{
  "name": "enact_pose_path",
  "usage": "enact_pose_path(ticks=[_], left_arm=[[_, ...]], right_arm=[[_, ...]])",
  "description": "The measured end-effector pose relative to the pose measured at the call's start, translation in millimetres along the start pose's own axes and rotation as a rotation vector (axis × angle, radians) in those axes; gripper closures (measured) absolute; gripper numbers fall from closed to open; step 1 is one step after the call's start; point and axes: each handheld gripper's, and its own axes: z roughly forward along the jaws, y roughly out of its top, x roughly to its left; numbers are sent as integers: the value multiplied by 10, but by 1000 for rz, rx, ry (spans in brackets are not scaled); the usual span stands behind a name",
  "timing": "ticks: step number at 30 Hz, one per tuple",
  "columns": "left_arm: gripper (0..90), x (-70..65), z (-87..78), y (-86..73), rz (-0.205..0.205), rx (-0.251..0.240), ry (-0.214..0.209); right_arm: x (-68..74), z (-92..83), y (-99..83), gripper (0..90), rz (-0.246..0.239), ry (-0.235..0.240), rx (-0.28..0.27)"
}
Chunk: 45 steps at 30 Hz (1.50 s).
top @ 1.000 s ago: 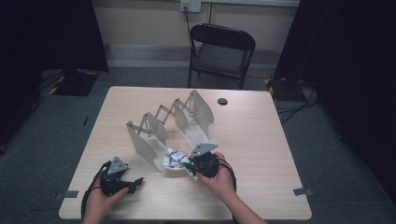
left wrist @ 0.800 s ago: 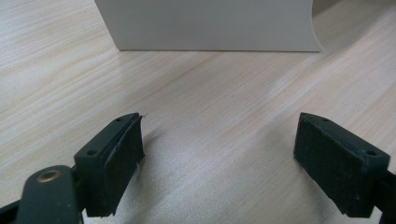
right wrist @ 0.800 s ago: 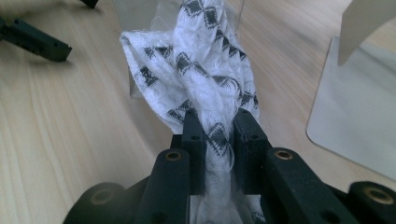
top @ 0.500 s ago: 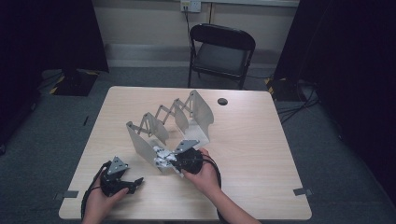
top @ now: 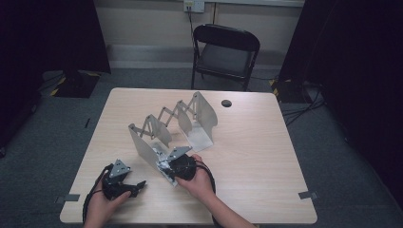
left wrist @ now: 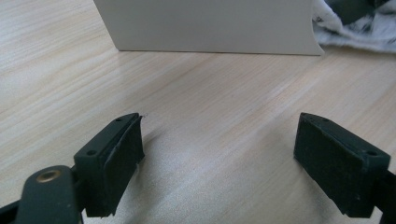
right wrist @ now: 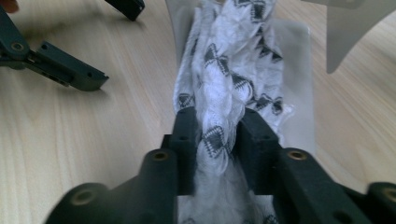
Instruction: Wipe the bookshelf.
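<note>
right gripper view: the right claw (right wrist: 217, 135), its jaws just easing wider, pinches a soft, light, bunched patterned cloth (right wrist: 233, 60) lying on the baseplate of the metal accordion file rack (top: 173, 126), whose thin plates crowd it, while the left claw (left wrist: 233, 163) gapes empty over open counter (top: 256, 142).

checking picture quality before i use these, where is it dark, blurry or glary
High view: room edges almost black, the table evenly lit, the right gripper small and soft on the cloth. Left gripper view: the open left gripper blurs close up, with a pale sheen on the wood. Right gripper view: cloth print sharp farther out, smeared near the lens.
</note>
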Motion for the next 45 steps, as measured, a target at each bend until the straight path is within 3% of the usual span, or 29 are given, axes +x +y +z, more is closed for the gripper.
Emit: enact_pose_path(ticks=[4,9,14,19,28,34,41,45], left_arm=[[154,0,0,0,0,0,0],[154,0,0,0,0,0,0],[154,-1,1,0,-1,-1,1],[153,0,0,0,-1,-1,0],[153,1,0,0,0,0,0],[153,0,0,0,-1,-1,0],[153,0,0,0,0,0,0],[153,-1,1,0,-1,-1,1]], right_arm=[[-20,10,-21,481,28,31,-18],[-38,-77,-21,381,14,30,-32],[-57,-260,-29,358,9,43,-67],[-63,-333,-109,389,-2,51,-46],[-80,-158,-265,422,21,31,-29],[-59,-70,-215,502,14,24,-17],[-152,-33,-136,640,16,59,-7],[-196,-9,-73,690,17,47,-18]])
